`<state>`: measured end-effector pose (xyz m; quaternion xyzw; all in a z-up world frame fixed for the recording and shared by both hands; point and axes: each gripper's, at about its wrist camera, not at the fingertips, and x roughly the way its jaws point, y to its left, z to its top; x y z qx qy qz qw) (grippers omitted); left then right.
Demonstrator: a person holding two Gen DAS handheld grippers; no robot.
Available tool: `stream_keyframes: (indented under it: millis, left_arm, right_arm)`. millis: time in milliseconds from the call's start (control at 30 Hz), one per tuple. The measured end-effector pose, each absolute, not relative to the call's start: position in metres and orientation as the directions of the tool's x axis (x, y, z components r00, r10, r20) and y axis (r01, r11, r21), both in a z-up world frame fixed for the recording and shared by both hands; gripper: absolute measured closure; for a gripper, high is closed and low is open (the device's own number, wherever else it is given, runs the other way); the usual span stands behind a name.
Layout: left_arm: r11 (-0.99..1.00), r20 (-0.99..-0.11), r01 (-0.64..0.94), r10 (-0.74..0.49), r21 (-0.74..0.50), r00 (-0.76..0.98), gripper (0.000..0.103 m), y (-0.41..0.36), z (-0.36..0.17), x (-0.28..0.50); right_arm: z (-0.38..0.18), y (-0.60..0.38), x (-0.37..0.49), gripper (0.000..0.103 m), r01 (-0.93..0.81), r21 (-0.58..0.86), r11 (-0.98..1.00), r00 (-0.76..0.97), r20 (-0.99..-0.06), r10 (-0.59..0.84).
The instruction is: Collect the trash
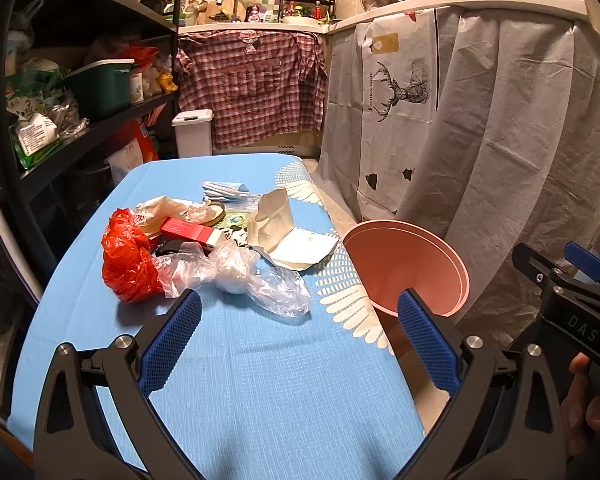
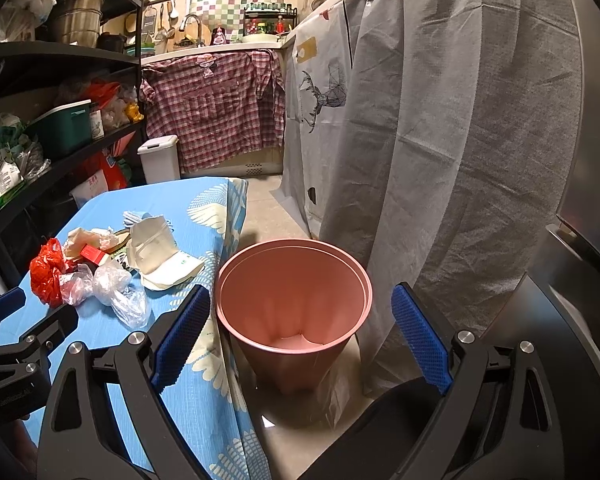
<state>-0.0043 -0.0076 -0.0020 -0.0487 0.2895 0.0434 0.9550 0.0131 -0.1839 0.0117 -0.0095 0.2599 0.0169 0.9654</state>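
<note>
My left claw (image 1: 298, 336) hangs spread over the surface (image 1: 260, 380), trash pile (image 1: 204, 248) ahead; my right claw (image 2: 300, 336), likewise spread, seems above the pink bin (image 2: 294, 312).

left cam looks down the blue table (image 1: 260, 380), trash pile (image 1: 204, 248) just past its fingertips; right cam sits off the table edge, pink bin (image 2: 292, 280) between its fingers; both catch pile and bin

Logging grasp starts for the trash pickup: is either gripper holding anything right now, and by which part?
Nothing is held. The left gripper is open above the blue tablecloth, short of the trash. The right gripper is open over the pink bin.
</note>
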Motion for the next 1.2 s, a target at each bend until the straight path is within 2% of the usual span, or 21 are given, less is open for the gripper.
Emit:
stream_keyframes:
  millis: [1200]
  left_arm:
    - [0.992,-0.556,-0.1,0.042,-0.073,0.83,0.008,-0.0134,0.0001,-0.0044]
  right_arm:
    - [0.0124,-0.1848,0.0129,0.012,-0.038,-0.01,0.999,0.865,-0.501,0.028]
